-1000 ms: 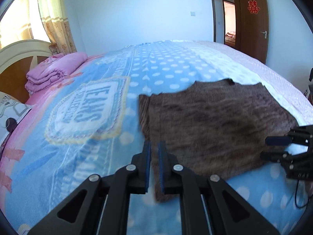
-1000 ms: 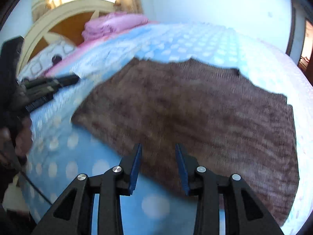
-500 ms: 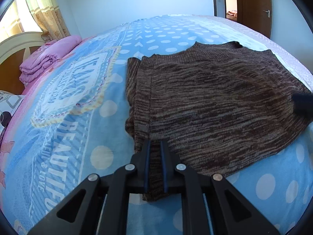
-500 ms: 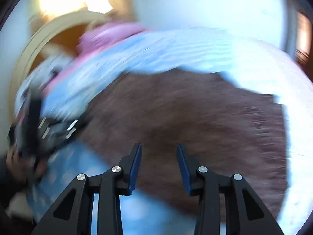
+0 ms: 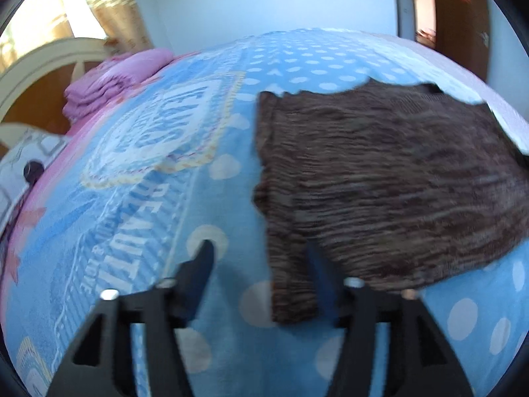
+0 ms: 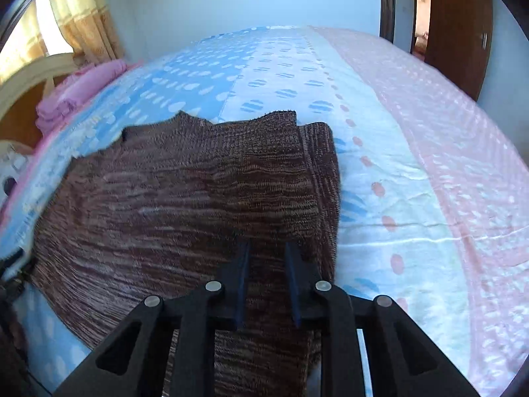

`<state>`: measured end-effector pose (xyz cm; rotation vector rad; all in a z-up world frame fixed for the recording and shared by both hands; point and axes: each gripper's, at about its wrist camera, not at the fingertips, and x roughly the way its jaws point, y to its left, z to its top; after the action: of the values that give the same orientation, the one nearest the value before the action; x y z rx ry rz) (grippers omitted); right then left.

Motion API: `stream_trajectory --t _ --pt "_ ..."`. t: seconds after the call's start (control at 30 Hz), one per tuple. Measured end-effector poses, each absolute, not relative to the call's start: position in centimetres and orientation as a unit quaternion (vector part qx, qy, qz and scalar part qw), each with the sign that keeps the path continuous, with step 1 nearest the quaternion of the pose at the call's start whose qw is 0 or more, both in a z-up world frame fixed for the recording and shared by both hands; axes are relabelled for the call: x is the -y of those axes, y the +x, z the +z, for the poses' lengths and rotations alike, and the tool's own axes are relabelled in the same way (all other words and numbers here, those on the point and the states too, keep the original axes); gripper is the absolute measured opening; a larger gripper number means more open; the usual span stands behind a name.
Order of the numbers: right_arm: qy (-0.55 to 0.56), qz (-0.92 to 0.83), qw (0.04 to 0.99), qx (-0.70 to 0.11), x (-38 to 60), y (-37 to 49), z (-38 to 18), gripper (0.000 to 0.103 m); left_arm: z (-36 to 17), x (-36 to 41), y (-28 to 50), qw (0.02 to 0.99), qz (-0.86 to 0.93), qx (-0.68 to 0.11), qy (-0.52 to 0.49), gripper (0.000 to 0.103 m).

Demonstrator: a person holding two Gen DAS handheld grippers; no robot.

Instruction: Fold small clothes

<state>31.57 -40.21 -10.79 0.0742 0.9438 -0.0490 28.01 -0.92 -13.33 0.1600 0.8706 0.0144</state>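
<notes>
- Brown knit garment (image 5: 380,182) lies flat on the bed (image 5: 158,218), spread ahead of both tongs; long axis seems to run side to side across both views.
- Left tongs (image 5: 261,264): spread wide, holding nothing. A narrow strip of the garment's near-left corner hangs down between the two fingers, nearer the right-hand one. Bulk of the cloth lies ahead and to the right.
- Right tongs (image 6: 266,284): partly open, gripping nothing, poised directly over the garment's near-right area; folded right edge (image 6: 324,182) runs just right of the tips.
- Judgement: each tongs sits at its own near corner; right is deeper over the cloth.
</notes>
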Motion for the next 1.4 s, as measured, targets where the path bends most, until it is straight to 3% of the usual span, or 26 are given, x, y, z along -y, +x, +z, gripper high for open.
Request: stream_trajectory --t 0.03,0.1,0.43,0.5,0.53,0.97,1.4 --pt "0.03 -0.039 0.888 -0.457 40.5 31.4 -10.7 0.023 -13.2 0.5 28.0 0.904 0.0 -0.423 0.066 0.076" --pt "0.041 -0.054 0.886 -0.459 41.3 30.8 -10.4 0.024 -13.1 0.0 27.6 0.903 0.001 -0.423 0.073 0.076" --pt "-0.01 0.013 0.913 -0.408 34.9 27.0 -7.1 0.057 -10.4 -2.5 28.6 0.924 0.008 -0.374 0.084 0.081" --pt "-0.026 0.052 0.914 -0.401 31.7 26.1 -6.8 0.06 -10.1 -3.0 29.4 0.927 0.004 -0.367 0.081 0.092" --pt "-0.041 0.07 0.914 -0.399 30.0 25.7 -6.8 0.06 -9.9 -3.2 29.7 0.929 0.005 -0.362 0.08 0.097" --pt "-0.231 0.193 0.881 -0.366 11.6 21.5 -11.2 0.061 -10.3 -5.3 34.4 0.914 -0.075 -0.398 -0.002 0.097" --pt "-0.268 0.2 0.871 -0.36 5.8 24.0 -13.0 0.061 -11.9 -3.9 39.3 0.887 -0.143 -0.436 -0.047 0.097"
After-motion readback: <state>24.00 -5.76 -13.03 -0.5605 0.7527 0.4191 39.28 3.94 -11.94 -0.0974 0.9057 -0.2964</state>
